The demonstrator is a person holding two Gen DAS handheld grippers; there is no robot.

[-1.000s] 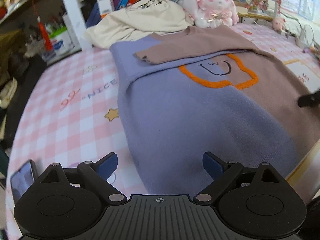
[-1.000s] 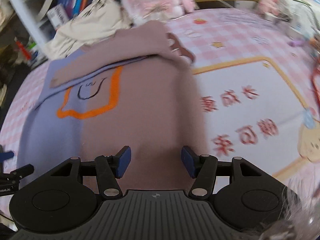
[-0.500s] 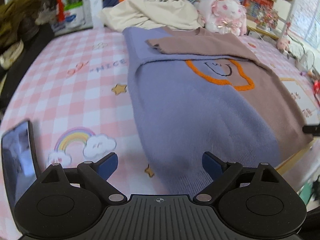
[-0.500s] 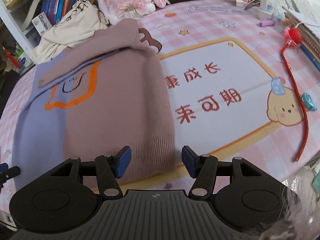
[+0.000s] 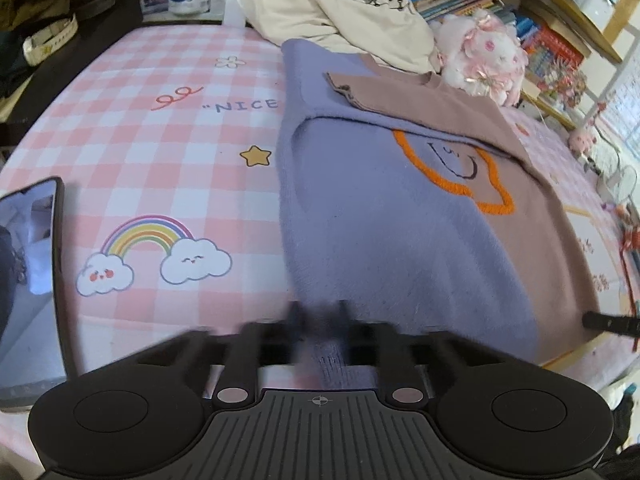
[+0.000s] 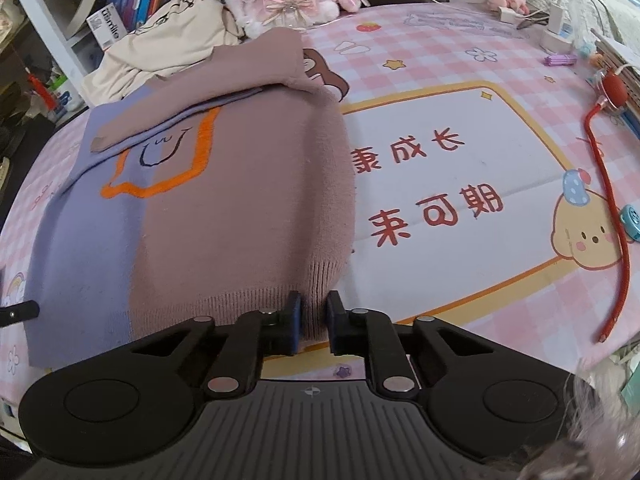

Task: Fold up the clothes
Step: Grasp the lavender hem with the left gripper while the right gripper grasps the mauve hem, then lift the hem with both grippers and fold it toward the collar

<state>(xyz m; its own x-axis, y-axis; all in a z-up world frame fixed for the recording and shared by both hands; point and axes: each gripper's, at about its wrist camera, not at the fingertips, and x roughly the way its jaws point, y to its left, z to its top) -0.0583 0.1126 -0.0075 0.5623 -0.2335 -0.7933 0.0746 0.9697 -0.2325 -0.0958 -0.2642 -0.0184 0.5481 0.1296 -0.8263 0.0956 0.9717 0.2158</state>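
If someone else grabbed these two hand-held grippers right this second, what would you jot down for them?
Left gripper: shut on the sweater's purple hem corner.
Right gripper: jaws closing, pinching the brown hem corner.
Sweater lies flat, front up, on the pink checked tablecloth, with both sleeves already folded across the chest.
A cream garment sits heaped behind it, unfolded.
Left to do: probably lift the hem and fold it up toward the collar, then the cream garment.

Matte black tongs [image 6: 313, 312], blue pads [image 6: 295, 316], silver pivot screws, ribbed housing, crosshair mark
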